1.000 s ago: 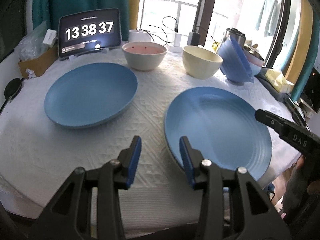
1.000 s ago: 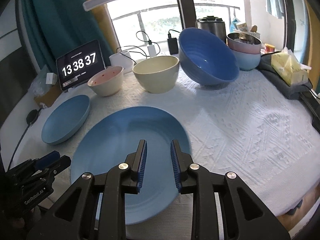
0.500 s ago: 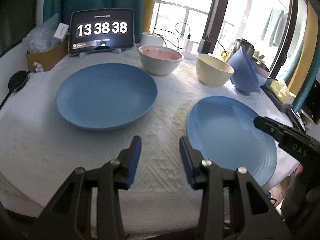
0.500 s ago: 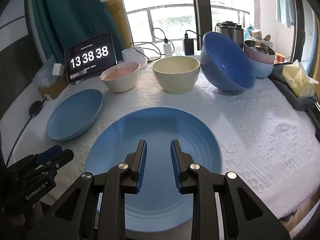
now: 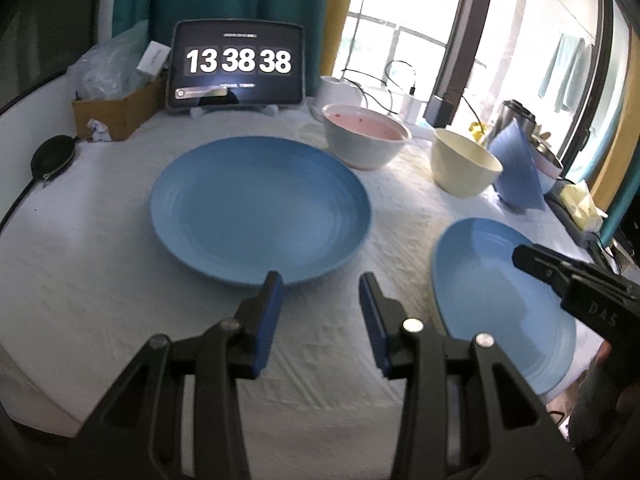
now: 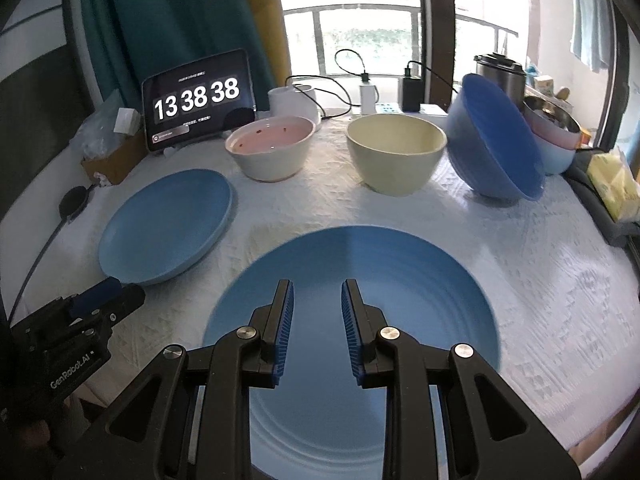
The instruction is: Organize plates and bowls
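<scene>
Left wrist view, left gripper (image 5: 320, 280) empty, jaws narrowly parted, at the near rim of a blue plate (image 5: 260, 208) on the white tablecloth (image 5: 80, 272), right wrist view, right gripper (image 6: 317, 286) empty, jaws narrowly parted above a second blue plate (image 6: 420, 280), three bowls behind.

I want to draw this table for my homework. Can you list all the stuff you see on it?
round blue plates: two, left and near middle
pink-inside bowl: one, back
cream bowl: one, back
dark blue bowl: one, tilted, back right
tablet clock: one, black, back left
cardboard box: one, brown, far left
white tablecloth: one
left gripper: black and blue, open, empty
right gripper: black and blue, open, empty
</scene>
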Motion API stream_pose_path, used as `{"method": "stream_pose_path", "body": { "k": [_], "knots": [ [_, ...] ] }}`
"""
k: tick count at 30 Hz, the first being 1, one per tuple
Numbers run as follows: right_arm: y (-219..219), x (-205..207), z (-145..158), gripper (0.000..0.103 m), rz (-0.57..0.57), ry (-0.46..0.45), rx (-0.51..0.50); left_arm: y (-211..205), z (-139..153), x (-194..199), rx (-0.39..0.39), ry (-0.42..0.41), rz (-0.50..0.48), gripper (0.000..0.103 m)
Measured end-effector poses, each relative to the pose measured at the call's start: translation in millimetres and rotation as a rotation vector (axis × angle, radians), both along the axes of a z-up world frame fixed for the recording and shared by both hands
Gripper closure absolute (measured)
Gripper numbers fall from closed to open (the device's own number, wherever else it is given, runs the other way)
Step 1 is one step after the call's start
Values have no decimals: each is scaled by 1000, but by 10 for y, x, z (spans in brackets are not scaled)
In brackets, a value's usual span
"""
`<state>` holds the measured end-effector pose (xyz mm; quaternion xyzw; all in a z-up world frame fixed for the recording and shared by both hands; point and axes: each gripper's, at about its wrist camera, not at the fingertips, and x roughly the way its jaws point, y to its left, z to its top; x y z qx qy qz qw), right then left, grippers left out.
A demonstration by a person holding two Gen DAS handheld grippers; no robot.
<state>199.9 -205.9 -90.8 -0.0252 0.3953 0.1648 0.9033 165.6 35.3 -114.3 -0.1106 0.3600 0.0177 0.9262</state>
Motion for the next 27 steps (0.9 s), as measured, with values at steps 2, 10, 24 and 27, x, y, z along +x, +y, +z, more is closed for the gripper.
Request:
{"method": "stream_pose_path", "body": {
  "k": [2,10,24,27],
  "knots": [
    [66,27,11,76,9,-2,-6,56,4,7,0,-5,9,62],
    [302,106,31,76,40,-4,-25,255,34,13,55,-55,55,62],
    [657,243,-26,76,78,17,-61,661,-10,109,71,-69,131,62],
    [732,279,-52,76,85,24,-65,764,-42,140,71,-62,149,62]
  ]
}}
